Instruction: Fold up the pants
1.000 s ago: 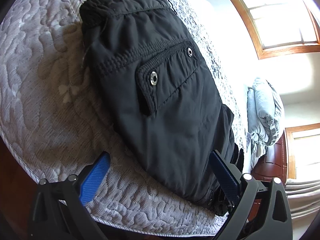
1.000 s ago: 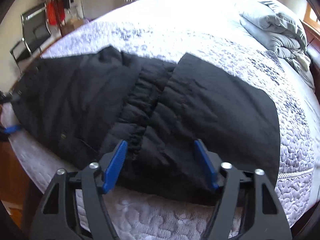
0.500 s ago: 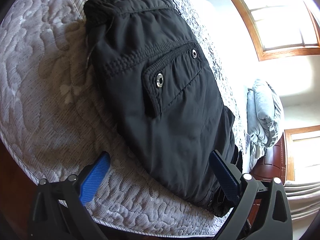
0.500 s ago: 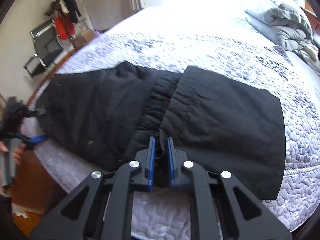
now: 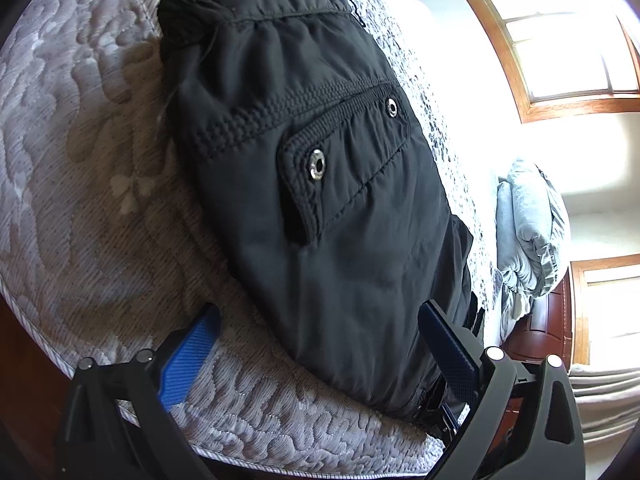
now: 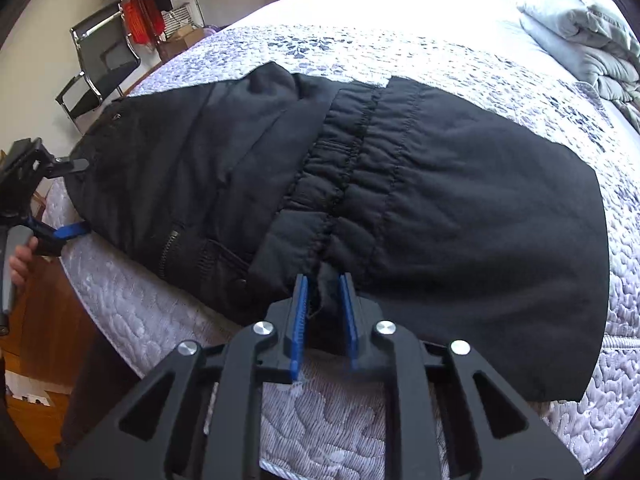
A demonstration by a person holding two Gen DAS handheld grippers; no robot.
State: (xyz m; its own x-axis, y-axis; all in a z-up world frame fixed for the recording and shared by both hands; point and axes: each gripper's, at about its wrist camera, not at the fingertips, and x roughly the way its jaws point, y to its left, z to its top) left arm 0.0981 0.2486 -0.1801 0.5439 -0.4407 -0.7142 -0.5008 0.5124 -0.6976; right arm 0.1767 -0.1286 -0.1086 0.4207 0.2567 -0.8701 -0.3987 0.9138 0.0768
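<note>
The right gripper (image 6: 324,284) pinches the black pants (image 6: 440,208) (at their gathered near edge) on the mattress (image 6: 340,412). The left gripper (image 5: 320,332) gapes wide at their other end.

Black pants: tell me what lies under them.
Under the black pants lies the grey quilted mattress, visible all around them. The folded-over half covers the waistband side's lower layer; anything beneath the fabric is hidden.

1. No readable text, labels, brands or numbers in either wrist view.
2. Pants (image 5: 320,184): plain black fabric, metal snaps (image 5: 317,165) too small to show any marking.
3. Mattress (image 5: 100,184): quilted pattern only, no print.
</note>
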